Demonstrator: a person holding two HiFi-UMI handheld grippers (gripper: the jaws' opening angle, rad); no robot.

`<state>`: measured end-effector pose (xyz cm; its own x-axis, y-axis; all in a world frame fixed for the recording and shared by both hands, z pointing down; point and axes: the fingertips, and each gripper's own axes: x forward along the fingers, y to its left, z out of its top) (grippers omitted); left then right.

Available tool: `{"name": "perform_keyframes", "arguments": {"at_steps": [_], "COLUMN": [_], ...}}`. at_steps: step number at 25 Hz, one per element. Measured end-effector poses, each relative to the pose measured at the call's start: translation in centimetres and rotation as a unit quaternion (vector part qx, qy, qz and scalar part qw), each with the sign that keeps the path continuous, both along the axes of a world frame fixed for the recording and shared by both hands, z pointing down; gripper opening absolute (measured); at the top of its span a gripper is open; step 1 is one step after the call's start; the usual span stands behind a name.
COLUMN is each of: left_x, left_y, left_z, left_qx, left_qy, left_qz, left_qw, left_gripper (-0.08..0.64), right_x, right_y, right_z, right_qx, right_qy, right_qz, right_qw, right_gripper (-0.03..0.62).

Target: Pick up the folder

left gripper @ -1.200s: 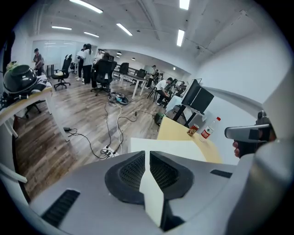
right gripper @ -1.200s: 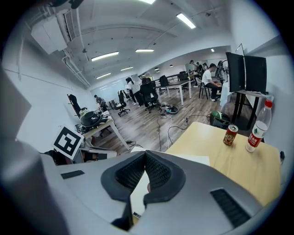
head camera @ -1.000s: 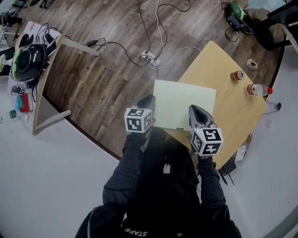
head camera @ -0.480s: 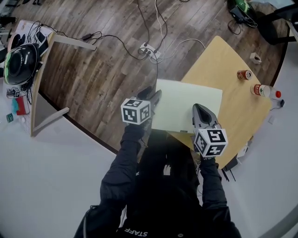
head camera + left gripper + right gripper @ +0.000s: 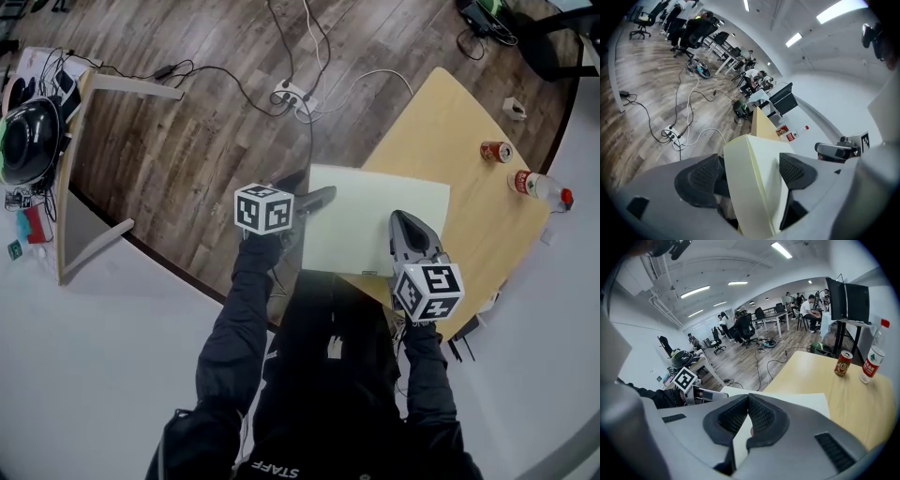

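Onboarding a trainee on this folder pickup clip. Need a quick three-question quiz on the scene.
1. Multiple choice: the right gripper is shut on: A) can B) folder C) bottle.
2. True or false: the can and bottle stand on the folder.
3. What lies between the jaws of the left gripper?
Key: 1 B. 2 false: both stand on the table, apart from the folder. 3 the folder's edge; those jaws are opening, pads not pressing it.
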<state>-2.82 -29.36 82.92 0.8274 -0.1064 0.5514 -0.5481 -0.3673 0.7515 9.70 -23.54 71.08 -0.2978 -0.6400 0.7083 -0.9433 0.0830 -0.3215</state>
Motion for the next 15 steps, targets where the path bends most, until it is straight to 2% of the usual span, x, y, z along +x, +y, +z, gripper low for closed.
{"name": "perform_keyframes", "arguments": {"at_steps": [4, 8, 11, 15], "left_x": [1.1, 1.9, 2.6, 3.1], "left_y": [0.3, 0.9, 1.2, 1.1], "left_z": [0.9, 1.3, 1.5, 1.3], "left_qx": [-0.041, -0.07, -0.089, -0.095], "left_qy": [0.041, 0.085, 0.119, 0.151], "left_qz": [0.025, 0.06, 0.068, 0.065], "left_qw": [0.998, 0.9922, 0.9866, 0.9818], "left_gripper": [0.403, 0.408, 0.407, 0.405], "right_x": [0.4, 0.6, 0.9, 1.2], "right_y": [0.0, 0.1, 0.3, 0.4], "right_z": [0.6, 1.1, 1.4, 1.6], "right_qx": [-0.007, -0.01, -0.014, -0.017], "right_qy": [-0.006, -0.009, -0.009, -0.009], "right_qz": [0.001, 0.0, -0.001, 0.002], "right_qw": [1.0, 1.0, 1.0, 1.0], "right_gripper": [0.021, 0.021, 0.021, 0.021]}}
